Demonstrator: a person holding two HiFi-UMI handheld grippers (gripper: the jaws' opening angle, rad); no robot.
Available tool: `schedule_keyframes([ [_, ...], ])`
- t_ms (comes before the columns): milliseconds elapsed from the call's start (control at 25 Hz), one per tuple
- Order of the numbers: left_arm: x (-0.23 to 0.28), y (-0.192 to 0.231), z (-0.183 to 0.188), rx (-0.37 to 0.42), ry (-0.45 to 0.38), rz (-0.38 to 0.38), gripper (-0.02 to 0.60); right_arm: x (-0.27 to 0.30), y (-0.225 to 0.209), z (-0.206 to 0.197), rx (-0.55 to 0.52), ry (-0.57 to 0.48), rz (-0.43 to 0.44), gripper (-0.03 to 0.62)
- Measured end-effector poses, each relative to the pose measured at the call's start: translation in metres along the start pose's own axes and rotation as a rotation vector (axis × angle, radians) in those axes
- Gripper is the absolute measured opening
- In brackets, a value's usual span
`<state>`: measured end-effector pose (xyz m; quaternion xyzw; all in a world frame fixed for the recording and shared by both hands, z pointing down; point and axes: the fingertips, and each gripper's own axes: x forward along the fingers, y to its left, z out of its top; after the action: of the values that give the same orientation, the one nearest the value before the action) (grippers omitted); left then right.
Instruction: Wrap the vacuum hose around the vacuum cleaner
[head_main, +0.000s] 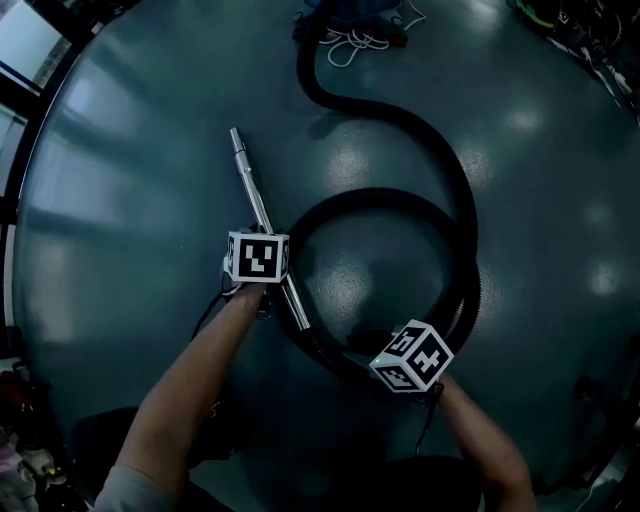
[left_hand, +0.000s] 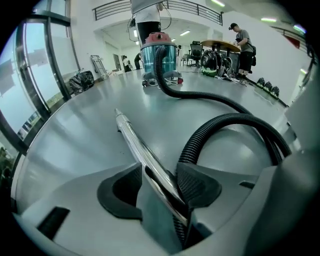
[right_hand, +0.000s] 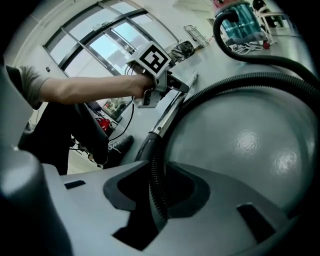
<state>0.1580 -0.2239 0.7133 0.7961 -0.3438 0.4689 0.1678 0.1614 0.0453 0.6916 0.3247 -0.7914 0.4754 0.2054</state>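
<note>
The teal vacuum cleaner (head_main: 350, 12) (left_hand: 159, 55) (right_hand: 240, 25) stands far off on the grey floor. Its black ribbed hose (head_main: 455, 180) (left_hand: 200, 95) (right_hand: 250, 80) snakes from it and curls into a loop in front of me. A shiny metal wand (head_main: 250, 180) (left_hand: 135, 140) (right_hand: 172, 110) joins the hose's near end. My left gripper (head_main: 260, 250) (left_hand: 160, 172) (right_hand: 152, 75) is shut on the wand near its hose end. At the loop's near side, my right gripper (head_main: 412, 357) (right_hand: 157, 180) is shut on the hose, which runs between its pads.
A white cord (head_main: 350, 45) lies by the vacuum cleaner. A person (left_hand: 244, 42) stands at a table (left_hand: 220, 45) at the far right. Tall windows (left_hand: 30, 75) line the left side. Shoes (right_hand: 117, 145) and bags lie by the floor's edge.
</note>
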Motion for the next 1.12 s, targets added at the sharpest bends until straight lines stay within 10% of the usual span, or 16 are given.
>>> schedule_keyframes([
  [280, 0.03, 0.019, 0.018, -0.054, -0.009, 0.046, 0.213, 0.007, 0.0, 0.001, 0.002, -0.032, -0.003, 0.104],
  [480, 0.037, 0.035, 0.02, -0.241, -0.044, 0.019, 0.216, 0.007, -0.008, 0.005, -0.003, -0.018, -0.036, 0.104],
  [1120, -0.002, 0.014, 0.06, -0.226, -0.249, -0.043, 0.199, -0.027, -0.034, 0.055, -0.008, -0.07, -0.144, 0.104],
])
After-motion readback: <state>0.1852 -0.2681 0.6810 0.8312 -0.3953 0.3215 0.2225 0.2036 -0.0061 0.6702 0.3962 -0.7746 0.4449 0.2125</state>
